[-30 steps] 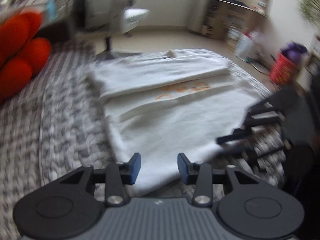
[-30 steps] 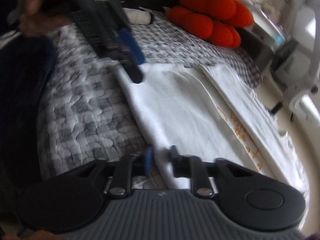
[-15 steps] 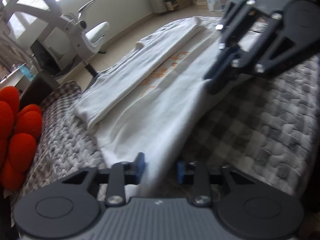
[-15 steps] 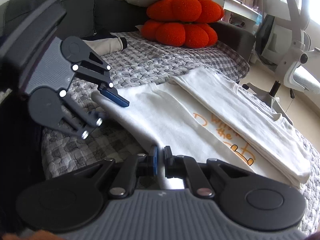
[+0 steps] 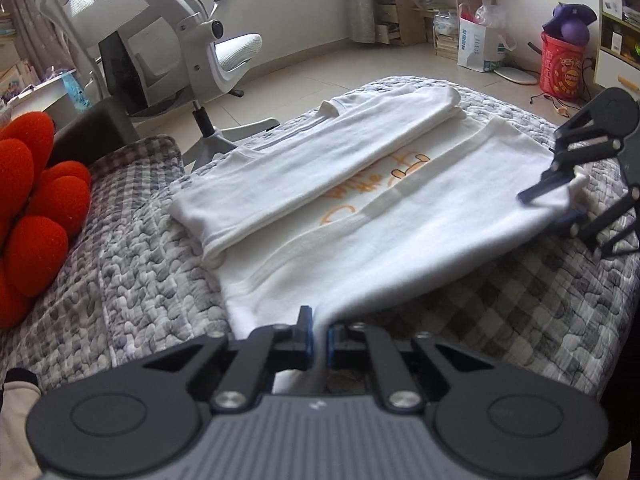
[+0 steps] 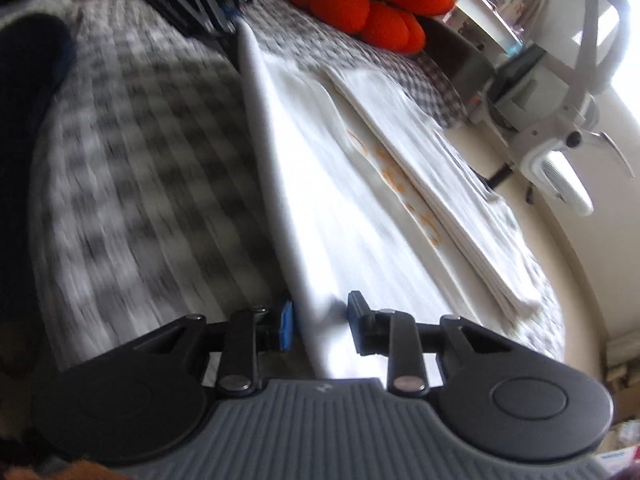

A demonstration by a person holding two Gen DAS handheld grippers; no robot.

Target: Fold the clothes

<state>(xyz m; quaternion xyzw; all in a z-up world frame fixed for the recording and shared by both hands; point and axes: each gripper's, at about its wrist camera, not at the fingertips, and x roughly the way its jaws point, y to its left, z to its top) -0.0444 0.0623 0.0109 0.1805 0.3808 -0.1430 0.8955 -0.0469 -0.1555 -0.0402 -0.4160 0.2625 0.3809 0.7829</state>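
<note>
Bed (image 5: 140, 264) w/ grey quilt is carrying the white shirt (image 5: 400, 236), far side already folded. Left tool (image 5: 318, 336), open a sec ago, is now pinching the near hem; right tool (image 6: 318, 320) is opening round its corner — fold's being released.

Left tongs (image 5: 318, 338): jaws stood apart a second ago around the near corner of the white shirt (image 5: 384, 240); now pinched tight on that edge at bottom centre of the left wrist view. Right tongs (image 6: 319, 328): were clamped on the other corner half a second ago, jaws now opening with the fold loose between the blue pads (image 6: 286, 330). In the left wrist view they have shifted from upper right to the right edge (image 5: 560, 196).
</note>
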